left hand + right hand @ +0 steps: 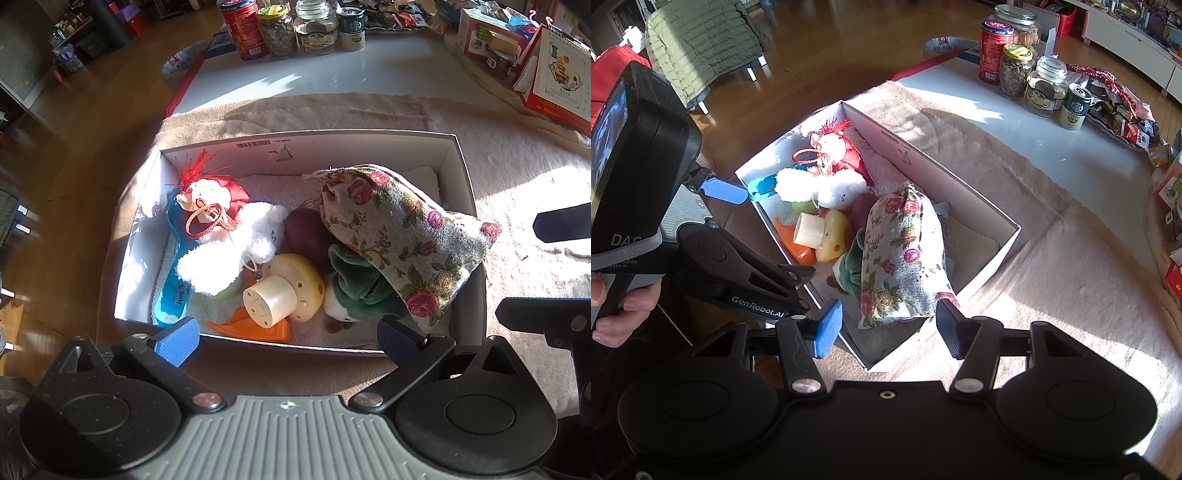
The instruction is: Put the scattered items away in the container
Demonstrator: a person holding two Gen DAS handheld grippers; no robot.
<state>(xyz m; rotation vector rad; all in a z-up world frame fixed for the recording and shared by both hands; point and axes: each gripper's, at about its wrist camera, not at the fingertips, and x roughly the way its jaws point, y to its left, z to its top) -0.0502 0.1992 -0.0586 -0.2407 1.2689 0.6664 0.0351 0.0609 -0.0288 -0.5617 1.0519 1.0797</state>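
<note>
Jars [291, 29] beyond full box [466, 173]

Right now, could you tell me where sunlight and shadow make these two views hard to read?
Left wrist view: hard sun washes out the white box's left inner wall and the white plush; the near edge lies in shadow. Right wrist view: bright patches on the beige towel, the left side dark, and fisheye bending at the edges.

left tool [288, 338]: tilted down, jaws apart, empty | right tool [886, 328]: tilted down, jaws apart, empty
</note>
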